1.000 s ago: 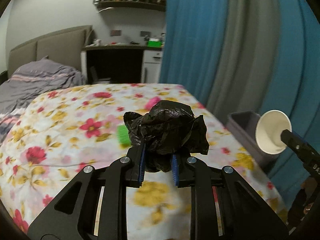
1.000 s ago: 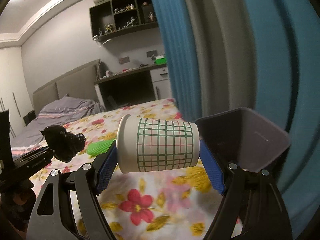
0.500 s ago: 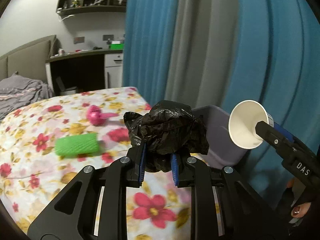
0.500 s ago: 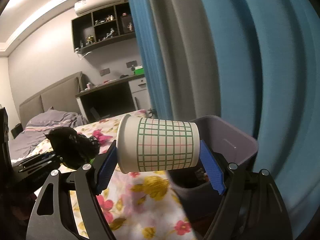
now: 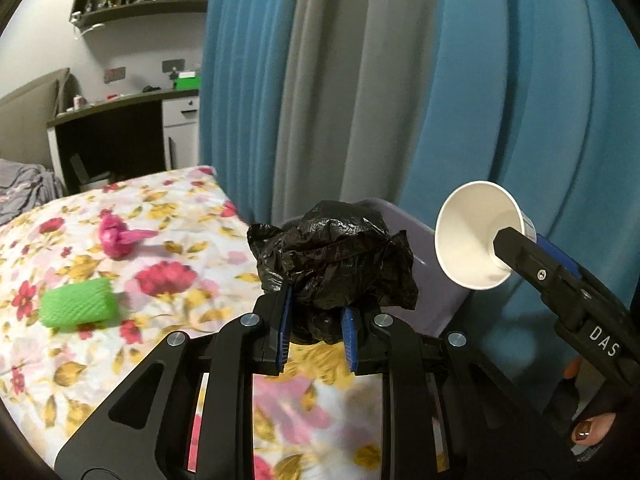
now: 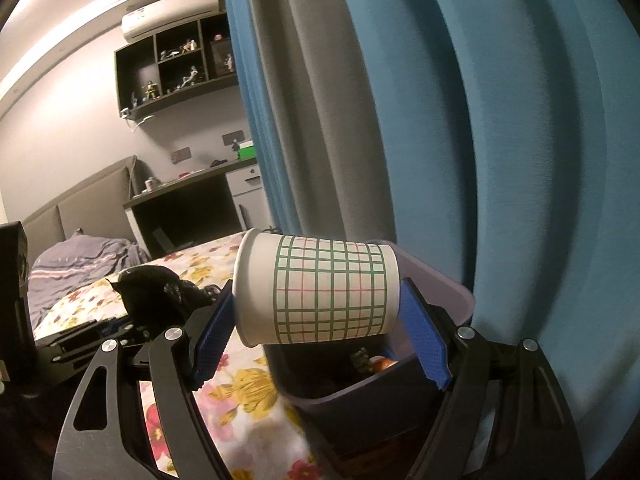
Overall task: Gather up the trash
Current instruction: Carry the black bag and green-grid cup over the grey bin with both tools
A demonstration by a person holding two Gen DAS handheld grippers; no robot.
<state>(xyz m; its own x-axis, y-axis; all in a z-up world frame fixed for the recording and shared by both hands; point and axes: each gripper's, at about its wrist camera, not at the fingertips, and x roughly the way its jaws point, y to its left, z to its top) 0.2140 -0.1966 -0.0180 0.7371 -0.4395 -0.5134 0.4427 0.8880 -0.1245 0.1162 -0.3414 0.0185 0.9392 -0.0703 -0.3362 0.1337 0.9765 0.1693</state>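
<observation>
My left gripper (image 5: 316, 328) is shut on a crumpled black plastic bag (image 5: 332, 256), held above the bed's edge in front of a grey trash bin (image 5: 432, 276). My right gripper (image 6: 320, 320) is shut on a white paper cup (image 6: 320, 292) with a green grid, lying sideways between the blue pads, just over the bin (image 6: 452, 292). The bin holds some trash at its bottom. In the left wrist view the cup (image 5: 476, 236) shows its open mouth at the right. The black bag (image 6: 156, 292) sits left of the cup in the right wrist view.
A green mesh roll (image 5: 78, 304) and a pink crumpled wrapper (image 5: 118, 236) lie on the floral bedspread (image 5: 168, 272). Blue and grey curtains (image 5: 400, 100) hang right behind the bin. A desk (image 5: 120, 140) and shelves stand at the far wall. A hand's fingertips (image 5: 588, 432) show at the lower right.
Both grippers have swung to the right from over the bed toward the curtains, carrying the bag and the cup. The bin has come closer and now lies under the cup.
</observation>
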